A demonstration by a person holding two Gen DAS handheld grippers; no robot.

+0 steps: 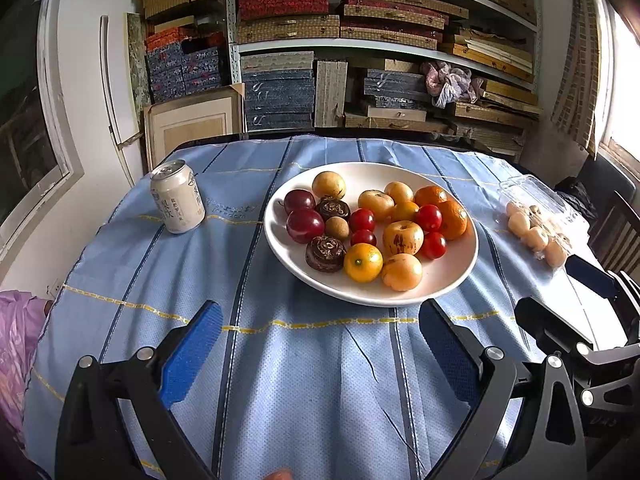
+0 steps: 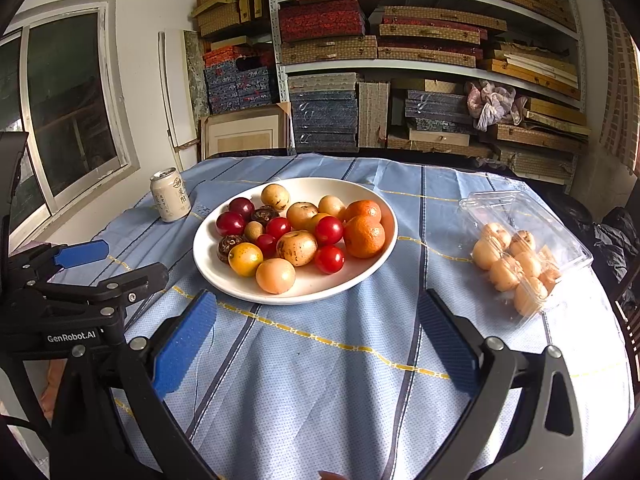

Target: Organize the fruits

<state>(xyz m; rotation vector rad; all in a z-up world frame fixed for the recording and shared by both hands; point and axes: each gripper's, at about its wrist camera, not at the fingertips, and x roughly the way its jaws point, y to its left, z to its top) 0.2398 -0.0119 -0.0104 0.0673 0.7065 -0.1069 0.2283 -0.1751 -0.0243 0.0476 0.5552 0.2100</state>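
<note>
Your left gripper [image 1: 320, 344] and right gripper [image 2: 316, 332] hang spread and empty low in frame, facing the mixed fruits [image 2: 296, 236] heaped on the white plate [image 2: 384, 200] mid-desk [image 2: 320, 380], presumably awaiting sorting.

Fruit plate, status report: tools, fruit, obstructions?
Left tool open, right tool open, both empty. Plate heaped with mixed fruit; more fruit in clear box. Can left of plate, clear.
</note>
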